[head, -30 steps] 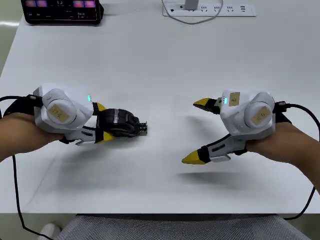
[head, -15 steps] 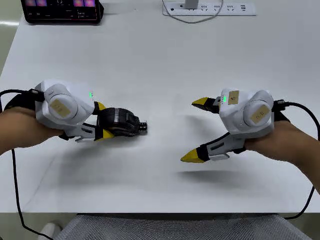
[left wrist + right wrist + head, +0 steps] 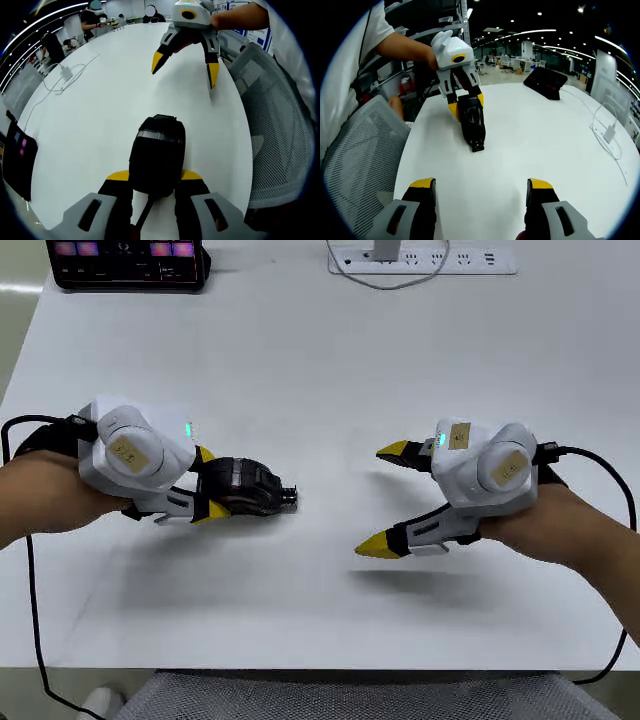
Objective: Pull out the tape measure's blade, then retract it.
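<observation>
The left gripper (image 3: 210, 483) is pinching the black tape measure (image 3: 240, 486) toward the left end of the near edge of the bench (image 3: 300, 370), while the right gripper (image 3: 382, 498), jaws spread wide, is hovering well apart; the blade (image 3: 288, 496) looks undrawn, so pull and retraction both seem pending.

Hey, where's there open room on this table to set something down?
Bare table spans from the dark screen and power strip at the far edge down to the grippers. The gap between tape measure and open right gripper is free too. Crowded: where the left gripper grips the tape measure.
</observation>
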`<control>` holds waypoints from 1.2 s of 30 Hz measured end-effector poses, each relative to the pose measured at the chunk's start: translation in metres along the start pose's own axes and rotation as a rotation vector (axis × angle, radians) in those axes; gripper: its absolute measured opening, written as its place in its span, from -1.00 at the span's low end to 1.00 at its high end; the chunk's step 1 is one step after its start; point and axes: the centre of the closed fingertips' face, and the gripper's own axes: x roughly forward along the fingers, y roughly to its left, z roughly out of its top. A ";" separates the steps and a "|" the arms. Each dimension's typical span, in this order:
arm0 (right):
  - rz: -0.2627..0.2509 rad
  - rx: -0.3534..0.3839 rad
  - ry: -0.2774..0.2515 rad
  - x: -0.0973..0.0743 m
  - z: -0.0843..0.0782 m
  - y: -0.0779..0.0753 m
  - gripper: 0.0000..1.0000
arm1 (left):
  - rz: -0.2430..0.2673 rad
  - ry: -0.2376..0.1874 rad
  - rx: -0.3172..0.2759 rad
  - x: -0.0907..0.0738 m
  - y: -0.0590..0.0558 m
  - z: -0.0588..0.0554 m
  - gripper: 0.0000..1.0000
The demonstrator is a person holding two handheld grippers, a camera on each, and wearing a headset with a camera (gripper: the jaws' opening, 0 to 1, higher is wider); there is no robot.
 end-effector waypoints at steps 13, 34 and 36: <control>0.023 -0.030 -0.026 0.017 0.014 -0.004 0.24 | -0.005 0.000 0.003 0.000 0.000 0.000 -0.47; 0.098 -0.074 -0.042 0.049 0.031 -0.001 -0.12 | -0.008 0.001 -0.004 0.000 0.000 0.000 -0.47; 0.106 -0.079 -0.040 0.052 0.031 0.000 -0.14 | -0.008 0.002 -0.003 0.000 0.000 0.000 -0.47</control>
